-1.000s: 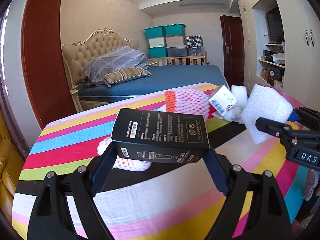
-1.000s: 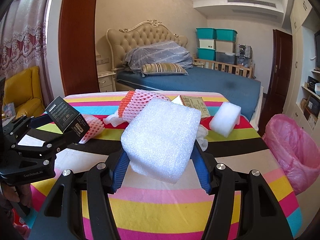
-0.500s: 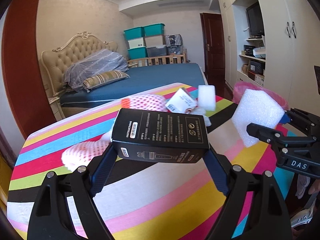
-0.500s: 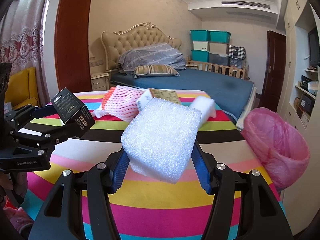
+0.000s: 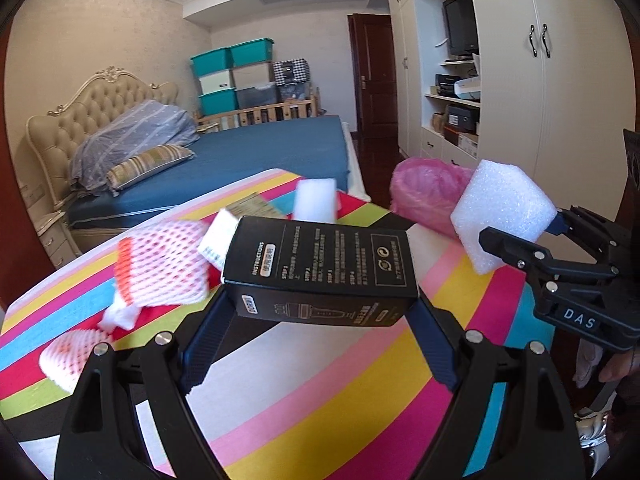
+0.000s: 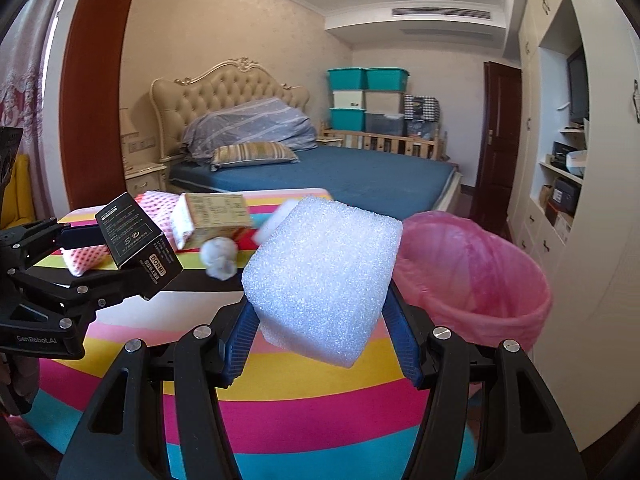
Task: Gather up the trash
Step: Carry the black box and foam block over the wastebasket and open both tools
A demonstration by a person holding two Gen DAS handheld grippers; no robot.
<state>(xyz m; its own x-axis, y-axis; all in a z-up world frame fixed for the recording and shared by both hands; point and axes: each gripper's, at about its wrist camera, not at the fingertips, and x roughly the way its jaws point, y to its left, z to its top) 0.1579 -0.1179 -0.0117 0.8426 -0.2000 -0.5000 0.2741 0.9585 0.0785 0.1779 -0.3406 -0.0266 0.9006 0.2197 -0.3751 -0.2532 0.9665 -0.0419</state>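
Two trash items between fingers point(image 5: 430, 344)

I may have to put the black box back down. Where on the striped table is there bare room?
Bare: the near stripes of the table, below the black box. Crowded: the far side, with foam nets, a cardboard box and a foam block.
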